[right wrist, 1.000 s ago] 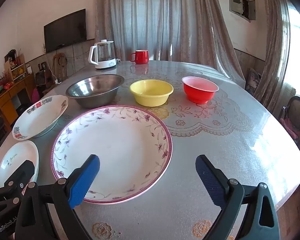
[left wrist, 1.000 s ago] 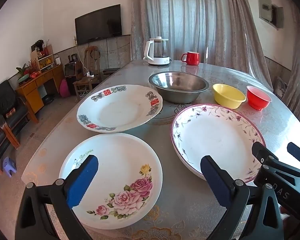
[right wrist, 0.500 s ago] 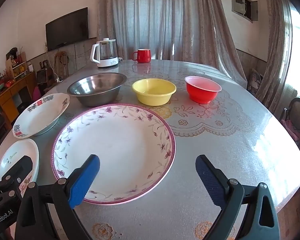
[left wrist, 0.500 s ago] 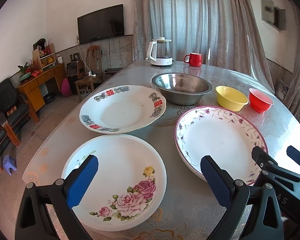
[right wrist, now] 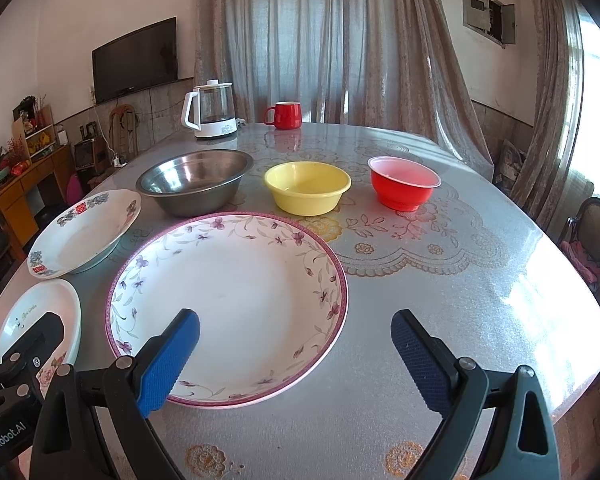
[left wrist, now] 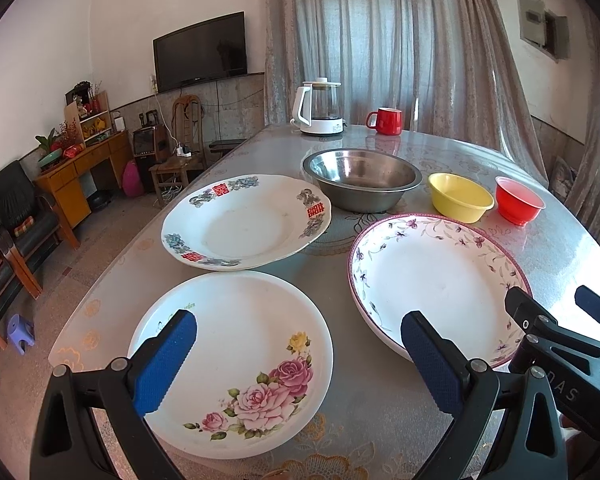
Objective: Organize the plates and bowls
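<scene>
above the table (right wrist: 440, 280), both grippers hang open over plates.

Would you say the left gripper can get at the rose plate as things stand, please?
Probably yes. The left gripper is open, its fingers straddling the rose plate's near side from above, and nothing lies on or in front of it. The purple-rimmed plate sits apart, to the right.

Three plates lie flat near the front: rose plate (left wrist: 240, 360), red-lettered plate (left wrist: 246, 222), purple-rimmed plate (right wrist: 226, 304). Behind them, upright and empty, stand a steel bowl (right wrist: 194, 182), yellow bowl (right wrist: 307, 187) and red bowl (right wrist: 404, 182).
</scene>
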Demonstrator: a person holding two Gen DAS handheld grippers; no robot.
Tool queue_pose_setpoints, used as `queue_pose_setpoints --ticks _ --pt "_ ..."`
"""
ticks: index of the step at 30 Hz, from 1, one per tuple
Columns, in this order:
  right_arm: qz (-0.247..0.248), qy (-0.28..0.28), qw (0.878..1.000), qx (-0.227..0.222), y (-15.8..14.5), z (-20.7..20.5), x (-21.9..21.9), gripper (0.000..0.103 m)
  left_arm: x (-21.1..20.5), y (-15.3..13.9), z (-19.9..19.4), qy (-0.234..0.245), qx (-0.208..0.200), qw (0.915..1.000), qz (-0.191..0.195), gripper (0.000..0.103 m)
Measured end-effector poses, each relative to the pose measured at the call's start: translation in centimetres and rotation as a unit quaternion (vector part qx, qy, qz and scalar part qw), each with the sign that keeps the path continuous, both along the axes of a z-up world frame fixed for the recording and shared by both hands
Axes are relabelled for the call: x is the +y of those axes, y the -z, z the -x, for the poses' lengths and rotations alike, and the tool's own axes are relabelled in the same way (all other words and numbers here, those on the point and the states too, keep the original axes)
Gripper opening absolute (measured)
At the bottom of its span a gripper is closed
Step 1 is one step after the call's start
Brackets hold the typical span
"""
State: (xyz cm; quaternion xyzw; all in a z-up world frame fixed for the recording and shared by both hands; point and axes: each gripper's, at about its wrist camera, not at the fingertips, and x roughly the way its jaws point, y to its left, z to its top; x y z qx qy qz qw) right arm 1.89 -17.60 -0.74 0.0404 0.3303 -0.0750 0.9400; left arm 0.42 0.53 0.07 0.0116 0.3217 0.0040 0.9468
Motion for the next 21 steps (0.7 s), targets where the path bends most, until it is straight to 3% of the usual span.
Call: queue_pose_setpoints --ticks 21 --pt "-0.001 0.002 1.0 -0.008 -0.33 0.46 -0.12 0.099 -0.29 -0.02 0.46 0.005 0.003 1.0 0.001 0.103"
